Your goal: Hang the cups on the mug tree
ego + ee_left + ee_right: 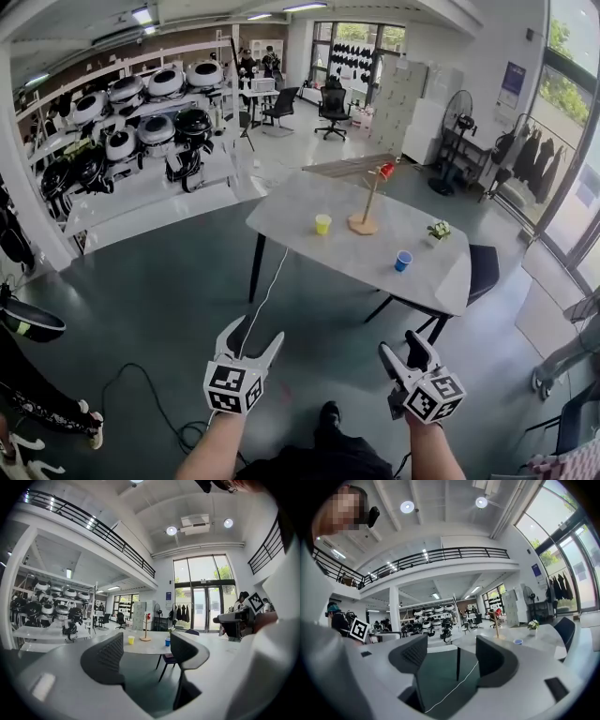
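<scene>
Yellow cup (322, 223) and blue cup (402, 261) are set on the far table (291, 222); left gripper (253, 333) and right gripper (400, 344) are held wide, empty.

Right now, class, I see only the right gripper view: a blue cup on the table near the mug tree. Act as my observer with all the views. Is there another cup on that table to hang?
Observer: Yes. The head view shows a yellow cup standing on the table, left of the mug tree. It does not show in your view.
Operator: Is the left gripper free to take it?
Observer: Yes. In the left gripper view, the left gripper has its jaws apart with nothing between them.
Operator: Does it face that cup?
Observer: Yes. In that view the yellow cup shows far off in the gap between the jaws, beside the mug tree.
</scene>
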Demonstrator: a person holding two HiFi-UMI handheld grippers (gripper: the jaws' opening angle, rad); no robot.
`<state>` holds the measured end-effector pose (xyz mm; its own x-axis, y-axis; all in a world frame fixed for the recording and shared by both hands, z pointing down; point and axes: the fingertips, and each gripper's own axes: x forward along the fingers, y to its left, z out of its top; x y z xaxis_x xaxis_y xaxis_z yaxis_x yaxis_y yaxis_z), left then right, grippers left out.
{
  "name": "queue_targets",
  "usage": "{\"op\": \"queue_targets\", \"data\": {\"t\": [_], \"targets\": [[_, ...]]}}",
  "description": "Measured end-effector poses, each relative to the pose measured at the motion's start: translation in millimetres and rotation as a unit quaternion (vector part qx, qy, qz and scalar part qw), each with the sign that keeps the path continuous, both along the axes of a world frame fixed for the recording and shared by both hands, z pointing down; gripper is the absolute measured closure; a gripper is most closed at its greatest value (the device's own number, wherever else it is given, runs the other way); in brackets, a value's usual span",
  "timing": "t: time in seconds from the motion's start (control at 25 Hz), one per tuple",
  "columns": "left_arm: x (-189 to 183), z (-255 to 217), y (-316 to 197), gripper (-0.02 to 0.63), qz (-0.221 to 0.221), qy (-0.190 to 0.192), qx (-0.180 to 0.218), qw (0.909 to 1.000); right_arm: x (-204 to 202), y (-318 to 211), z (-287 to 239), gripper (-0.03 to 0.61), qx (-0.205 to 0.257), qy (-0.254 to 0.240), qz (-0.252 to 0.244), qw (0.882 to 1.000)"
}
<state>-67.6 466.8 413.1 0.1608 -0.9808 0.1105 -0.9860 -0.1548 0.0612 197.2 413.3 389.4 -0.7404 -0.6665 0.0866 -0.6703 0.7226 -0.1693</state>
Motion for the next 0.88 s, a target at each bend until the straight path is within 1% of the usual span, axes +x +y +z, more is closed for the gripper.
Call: {"op": "queue_targets", "data": {"t": [0.2,0.32,0.44,0.52,0.76,0.88], "targets": [[-10.6,16.1,-27.9,0.299,0.003,0.000,-0.024,0.9997,-17.6,-32.2,18.8,0.285,-0.016,-0.010,-0.007,1.000],[-17.8,20.5,-52.5,0.299,-0.004,-0.003,-0.029,0.9996,-24.3,-61.6,28.4,0.285,-0.025,-0.018,-0.012,0.999],[-20.2,17.2,-87.7,0.299,-0.007,-0.025,-0.024,0.9994,-28.9,-99.8,34.7,0.285,-0.028,-0.028,-0.016,0.999],[-16.0,7.8,-113.3,0.299,0.002,-0.045,-0.015,0.9989,-33.5,-125.7,34.4,0.285,-0.029,-0.035,-0.022,0.999],[12.7,-14.8,-169.5,0.299,0.024,-0.094,0.003,0.9953,-35.6,-187.8,36.3,0.285,-0.047,-0.043,-0.046,0.997],[26.2,-20.4,-203.6,0.299,0.033,-0.110,0.007,0.9934,-32.8,-220.0,35.9,0.285,-0.049,-0.046,-0.053,0.996]]}}
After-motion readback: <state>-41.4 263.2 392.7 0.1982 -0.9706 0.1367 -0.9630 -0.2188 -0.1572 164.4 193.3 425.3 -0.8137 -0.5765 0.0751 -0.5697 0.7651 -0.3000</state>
